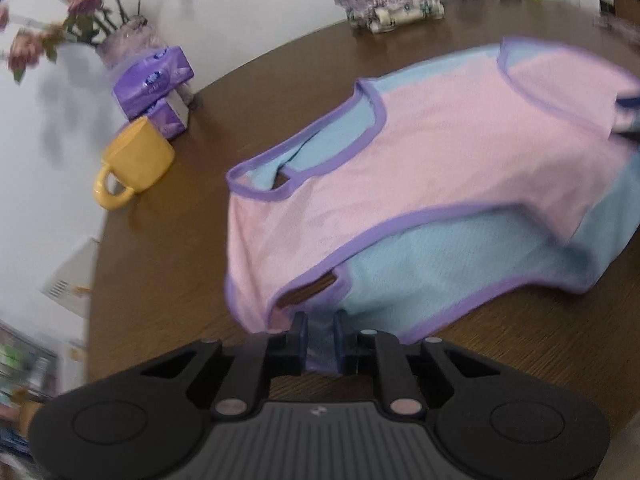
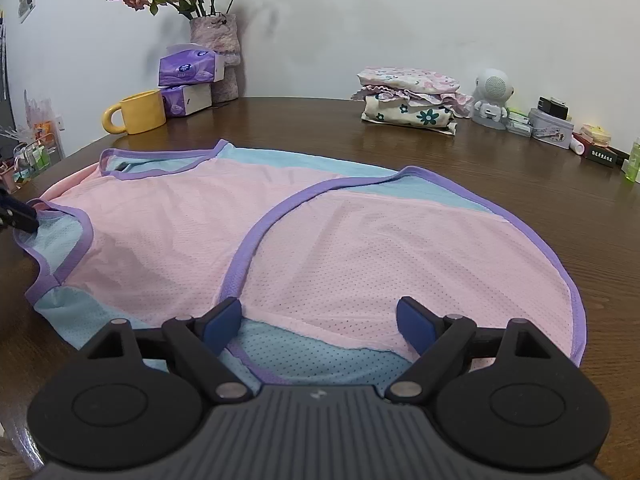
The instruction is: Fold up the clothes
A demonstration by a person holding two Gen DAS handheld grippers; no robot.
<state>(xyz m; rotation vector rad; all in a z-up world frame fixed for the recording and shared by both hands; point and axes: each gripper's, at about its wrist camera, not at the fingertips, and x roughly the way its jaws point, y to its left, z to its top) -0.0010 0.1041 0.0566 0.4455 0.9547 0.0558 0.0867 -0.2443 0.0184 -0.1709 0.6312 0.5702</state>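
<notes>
A dark brown wooden table (image 2: 500,168) carries it all: the pink-and-blue mesh garment (image 2: 192,232) spread flat in front, a yellow mug (image 2: 138,112) at the back left beside stacked purple tissue packs (image 2: 188,80), folded floral clothes (image 2: 408,100) further right.

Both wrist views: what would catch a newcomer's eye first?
A pink and light-blue mesh garment with purple trim lies spread across the dark wooden table. The left gripper pinches its near edge, while the right gripper hangs open over the cloth. A yellow ceramic mug stands behind, beside purple tissue packs.
</notes>
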